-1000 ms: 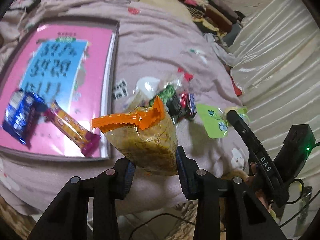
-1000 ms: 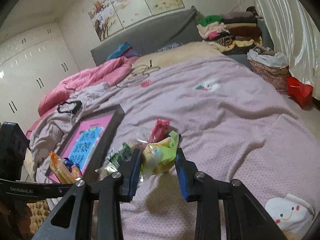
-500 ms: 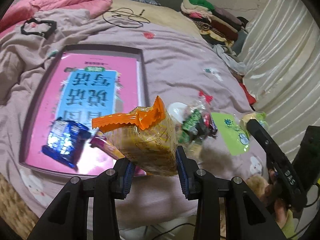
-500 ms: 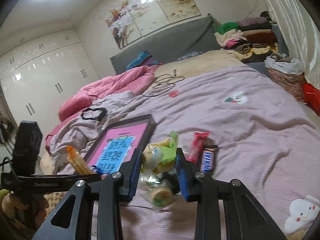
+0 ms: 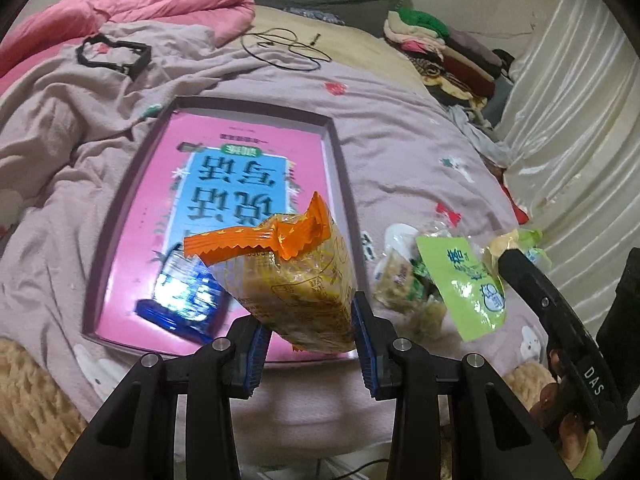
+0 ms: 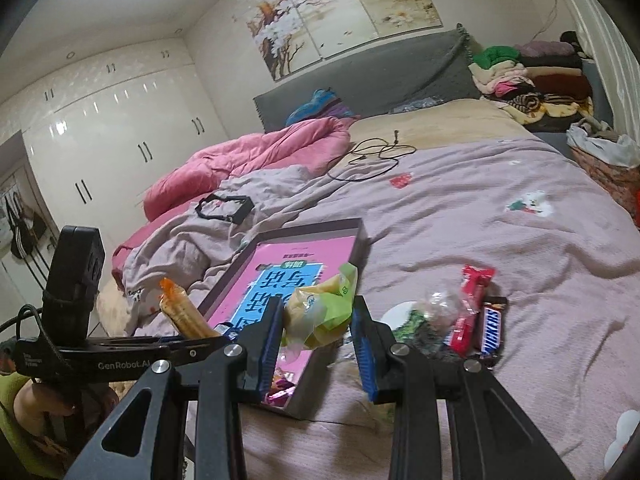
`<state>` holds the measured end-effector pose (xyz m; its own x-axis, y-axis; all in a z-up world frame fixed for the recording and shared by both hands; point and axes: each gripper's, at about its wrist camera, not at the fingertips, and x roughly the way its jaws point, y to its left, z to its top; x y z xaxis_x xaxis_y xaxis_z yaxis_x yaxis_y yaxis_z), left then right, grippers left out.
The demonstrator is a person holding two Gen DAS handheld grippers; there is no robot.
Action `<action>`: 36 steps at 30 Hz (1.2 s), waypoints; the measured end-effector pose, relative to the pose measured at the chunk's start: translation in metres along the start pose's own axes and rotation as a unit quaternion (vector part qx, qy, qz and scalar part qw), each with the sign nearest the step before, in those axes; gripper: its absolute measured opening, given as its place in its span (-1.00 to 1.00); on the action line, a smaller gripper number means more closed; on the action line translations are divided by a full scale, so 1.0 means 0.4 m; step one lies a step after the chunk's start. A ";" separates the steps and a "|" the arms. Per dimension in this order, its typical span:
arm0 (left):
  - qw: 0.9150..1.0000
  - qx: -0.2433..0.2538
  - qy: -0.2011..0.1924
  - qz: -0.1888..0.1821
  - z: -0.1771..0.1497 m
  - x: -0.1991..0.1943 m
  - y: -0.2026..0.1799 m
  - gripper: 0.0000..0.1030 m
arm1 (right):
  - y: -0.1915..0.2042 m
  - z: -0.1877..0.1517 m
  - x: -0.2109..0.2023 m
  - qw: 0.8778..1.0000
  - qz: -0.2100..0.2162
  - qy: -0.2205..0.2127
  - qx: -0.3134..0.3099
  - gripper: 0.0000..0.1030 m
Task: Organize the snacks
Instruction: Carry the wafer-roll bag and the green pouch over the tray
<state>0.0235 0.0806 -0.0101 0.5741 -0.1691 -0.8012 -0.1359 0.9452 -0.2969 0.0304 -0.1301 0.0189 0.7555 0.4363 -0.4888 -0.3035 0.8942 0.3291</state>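
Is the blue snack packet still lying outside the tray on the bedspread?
No. The blue snack packet lies inside the tray, on its pink floor near the front edge, behind the orange-topped cracker pack.

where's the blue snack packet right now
In the left wrist view the blue snack packet lies inside the pink tray, at its near end, just left of the orange-topped cracker pack held in the left gripper.

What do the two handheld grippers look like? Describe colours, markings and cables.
Both the left gripper and the right gripper are black, angular frames with silver screws and blue ribbed pads lining the jaws. The left one's side reads "GenRobot.AI", the right one's "DAS", each in white. Thin black cables trail from the left one's boxy rear block.
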 end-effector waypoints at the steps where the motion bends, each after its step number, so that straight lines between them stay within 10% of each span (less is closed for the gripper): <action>1: 1.000 -0.003 -0.003 0.002 0.003 -0.003 0.009 -0.23 | 0.007 0.001 0.006 1.000 0.002 0.002 -0.003 -0.34; 17: 0.996 -0.031 -0.027 0.080 0.057 -0.030 0.188 -0.23 | 0.105 -0.022 0.122 0.997 0.020 0.041 -0.059 -0.34; 36: 0.983 0.065 -0.022 0.172 0.055 0.027 0.195 -0.23 | 0.198 -0.076 0.225 0.988 0.026 0.078 -0.128 -0.34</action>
<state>0.0367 0.1588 -0.0307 0.5466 0.1756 -0.8187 -0.2245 0.9727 0.0588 0.0567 -0.0170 -0.0234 0.6414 0.4753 -0.6022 -0.4924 0.8570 0.1520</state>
